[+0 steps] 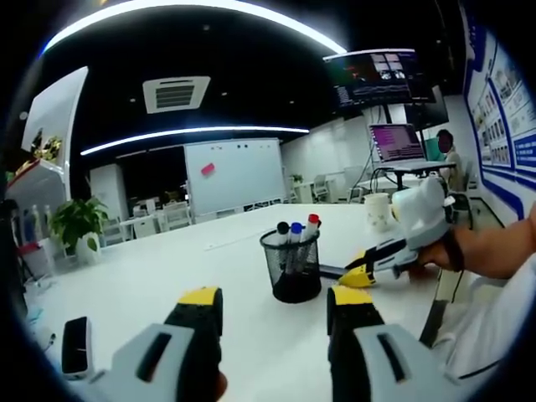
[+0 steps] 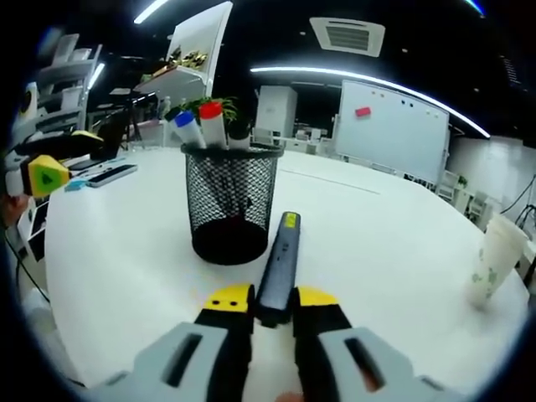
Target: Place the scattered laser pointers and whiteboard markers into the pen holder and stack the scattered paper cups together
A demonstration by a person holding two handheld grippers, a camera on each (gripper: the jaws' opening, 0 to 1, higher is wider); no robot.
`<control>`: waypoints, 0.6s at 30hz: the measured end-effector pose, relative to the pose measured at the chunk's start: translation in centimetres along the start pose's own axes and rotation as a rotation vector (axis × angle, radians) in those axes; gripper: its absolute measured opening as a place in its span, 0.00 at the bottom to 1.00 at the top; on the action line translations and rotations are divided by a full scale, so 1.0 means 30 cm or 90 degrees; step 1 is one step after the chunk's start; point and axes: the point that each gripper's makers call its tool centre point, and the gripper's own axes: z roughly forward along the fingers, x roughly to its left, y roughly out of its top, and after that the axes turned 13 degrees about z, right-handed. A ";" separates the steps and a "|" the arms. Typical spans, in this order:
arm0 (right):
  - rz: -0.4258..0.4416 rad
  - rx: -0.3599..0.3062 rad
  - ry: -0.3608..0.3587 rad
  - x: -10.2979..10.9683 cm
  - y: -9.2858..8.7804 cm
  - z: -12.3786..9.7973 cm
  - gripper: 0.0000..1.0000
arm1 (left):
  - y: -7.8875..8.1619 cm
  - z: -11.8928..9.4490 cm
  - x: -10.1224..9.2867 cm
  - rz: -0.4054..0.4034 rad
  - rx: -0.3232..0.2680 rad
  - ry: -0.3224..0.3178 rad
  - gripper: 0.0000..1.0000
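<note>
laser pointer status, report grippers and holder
Right gripper shut on laser pointer, just short of pen holder. Left gripper open, empty. Markers already in holder. Paper cup off to the side, path clear.

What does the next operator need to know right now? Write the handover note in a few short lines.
Left gripper: open, holding nothing, hovering over the white table short of the pen holder.
Right gripper: shut on a dark laser pointer, its tip aimed at the holder's base.
Done: three markers, with black, blue and red caps, stand in the mesh holder.
Left: drop the held pointer into the holder. A paper cup stands on the table to the right in the right gripper view; I cannot tell whether it is one cup or a stack. A flat dark device lies near the table edge; I cannot tell what it is.
</note>
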 end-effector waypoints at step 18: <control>0.003 -0.065 -0.004 -0.032 0.065 -0.032 0.18 | 0.000 0.005 -0.007 0.003 0.001 -0.008 0.51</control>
